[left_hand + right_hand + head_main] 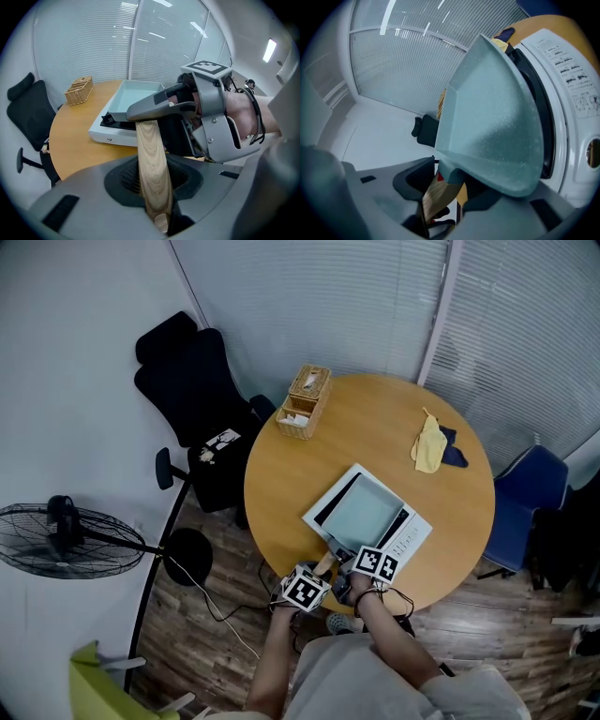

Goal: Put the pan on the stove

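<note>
Left tool (152, 190) is clamped on the light wooden handle (151, 150) of the pale teal square pan (361, 514), out by the handle's free end. Right tool (440, 204) is pinched on that same handle, right up where it meets the pan body. So it's a two-tool carry. The pan sits over the dark glass of the flat white stove (415, 532), which lies on the round wooden tabletop (281, 474). Can't tell if the pan's base is touching the glass or hovering just above it.

To do this bit well, the person would probably want to level the pan, keep it centred on the glass and off the stove's button panel, and lower it flat. Best to let go only once the weight's on the stove, since that long handle could tip it.

Containers: the pan's empty. The woven wicker basket (305, 401), well beyond the stove's far-left corner, has something pale poking from its top and white bits in its lower front tray, too small to name.
</note>
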Tool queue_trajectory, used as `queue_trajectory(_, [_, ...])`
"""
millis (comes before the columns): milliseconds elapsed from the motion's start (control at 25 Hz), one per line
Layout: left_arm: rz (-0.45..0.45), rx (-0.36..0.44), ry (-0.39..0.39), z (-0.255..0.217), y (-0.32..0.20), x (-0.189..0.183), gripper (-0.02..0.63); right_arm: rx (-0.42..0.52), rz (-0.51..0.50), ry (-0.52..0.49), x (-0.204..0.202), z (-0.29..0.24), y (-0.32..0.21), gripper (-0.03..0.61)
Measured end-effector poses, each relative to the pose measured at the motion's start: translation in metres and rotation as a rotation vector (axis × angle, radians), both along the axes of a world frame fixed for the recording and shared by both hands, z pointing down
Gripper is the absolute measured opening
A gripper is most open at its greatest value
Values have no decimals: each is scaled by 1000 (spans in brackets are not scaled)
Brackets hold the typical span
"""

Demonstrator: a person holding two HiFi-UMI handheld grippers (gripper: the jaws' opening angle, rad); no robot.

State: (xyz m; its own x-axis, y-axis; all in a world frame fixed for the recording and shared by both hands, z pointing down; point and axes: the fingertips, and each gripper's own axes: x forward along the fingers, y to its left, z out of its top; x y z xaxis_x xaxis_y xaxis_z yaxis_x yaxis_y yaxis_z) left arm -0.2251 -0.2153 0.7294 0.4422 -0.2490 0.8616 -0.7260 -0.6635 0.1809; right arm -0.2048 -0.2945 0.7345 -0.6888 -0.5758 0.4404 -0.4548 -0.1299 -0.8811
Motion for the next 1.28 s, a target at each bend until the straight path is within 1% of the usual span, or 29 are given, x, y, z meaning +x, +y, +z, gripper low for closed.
queue_trajectory(200, [38,0,-24,3,-6,-6,109,-17,45,-25,-2,4,-5,193])
queue_trajectory(360, [67,10,-51,3,-9,-11,109,-11,72,-48,-5,4,-7,193])
queue_trajectory(480, [71,10,-48,4,-10,-13,110,-6,75,-60,-7,4,-8,195])
queue_trajectory(640, [61,9,-43,4,-9,-10,110,-28,96,-91,-5,6,-3,222])
queue_trajectory(760, [53,14,-34,4,-9,-9,111,-20,49,-99,-15,2,5,250])
queue_trajectory(960, [46,32,-28,3,-12,-9,118,4,-31,-100,-29,-8,21,258])
queue_trajectory(1040, [33,45,-11,1,-15,-8,125,8,-47,-104,-30,-11,24,261])
queue_trajectory(1160, [-5,69,27,-2,-20,-8,165,16,-56,-98,-27,-13,27,262])
queue_trajectory(1280, [-42,70,61,-7,-21,-10,179,35,-77,-72,-24,-14,31,264])
